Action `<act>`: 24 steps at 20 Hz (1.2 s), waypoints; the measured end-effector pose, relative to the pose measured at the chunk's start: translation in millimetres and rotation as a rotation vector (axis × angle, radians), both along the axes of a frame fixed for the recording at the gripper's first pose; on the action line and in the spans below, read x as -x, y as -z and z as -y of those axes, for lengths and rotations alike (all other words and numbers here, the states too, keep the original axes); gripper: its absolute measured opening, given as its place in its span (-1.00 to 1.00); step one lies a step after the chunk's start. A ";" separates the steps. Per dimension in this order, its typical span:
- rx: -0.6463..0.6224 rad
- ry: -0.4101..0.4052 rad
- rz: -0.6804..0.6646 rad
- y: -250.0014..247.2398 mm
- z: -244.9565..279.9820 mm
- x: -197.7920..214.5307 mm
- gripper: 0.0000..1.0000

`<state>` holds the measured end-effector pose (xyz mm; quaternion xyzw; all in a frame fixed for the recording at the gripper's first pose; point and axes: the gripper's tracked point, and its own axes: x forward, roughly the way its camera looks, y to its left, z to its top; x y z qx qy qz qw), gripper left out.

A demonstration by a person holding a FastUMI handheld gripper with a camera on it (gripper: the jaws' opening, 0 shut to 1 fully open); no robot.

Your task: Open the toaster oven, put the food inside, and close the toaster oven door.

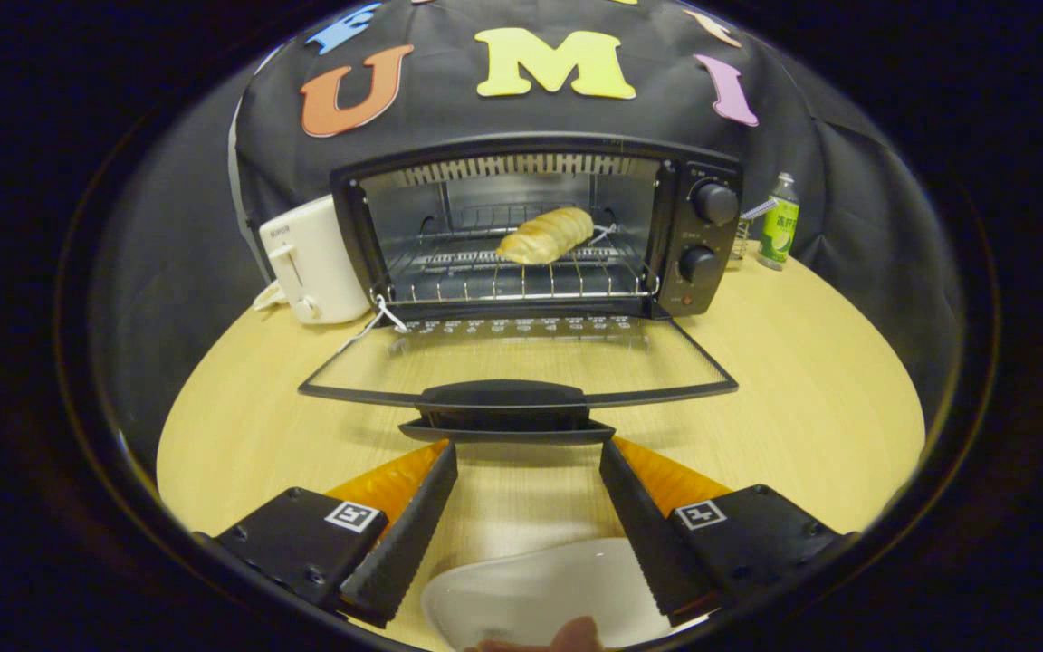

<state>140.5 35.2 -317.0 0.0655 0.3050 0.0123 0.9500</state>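
Booth w/ black cloth wall behind; round wood counter (811,380) fills mid frame. Oven (540,226) sits at center-top of frame, its door (521,362) dropped flat toward the camera, glass panel lying just above the counter, handle (503,397) at the near edge. Bread roll (547,235) already lies on the wire rack (521,276) inside, right of center. White toaster (309,258) touches the oven's left side; green bottle (779,222) stands at the upper right, apart from the oven's knob panel. White plate (531,593) at bottom center, empty, partly under the tool; a fingertip shows at the very bottom edge.

Tool (529,466) is open, fingers spread wide, gripping nothing. Its tips sit just short of the door handle, one each side of the handle's middle, not touching as far as can be told.

Step, judged: open + load look done, since food is on the rack & plate is bare. Left to do: shut the door.

Next move prob. needs the tool to get under or onto the handle's near lip, then lift up & push fwd in an arc about the hinge at the oven's base until the door meets the frame. Either a pinch on the handle or a plain push from below w/ one finger could work. Watch: the handle is thin & low, so a finger may scrape the counter; a push off-center may slip off the lip. The roll sits far enough back that it shouldn't foul the door.
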 end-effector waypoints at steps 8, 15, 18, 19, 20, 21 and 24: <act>-0.020 0.002 0.174 -73.0 3.2 -34.5 1.00; -0.002 0.019 0.319 -137.2 16.7 -43.9 1.00; 0.011 0.036 0.373 -168.4 33.6 -17.7 1.00; 0.018 0.046 0.390 -179.2 40.9 -5.9 1.00; 0.022 0.053 0.415 -193.4 47.0 6.3 1.00; 0.032 0.060 0.440 -206.5 52.9 21.6 1.00; 0.040 0.093 0.530 -256.5 73.3 72.7 1.00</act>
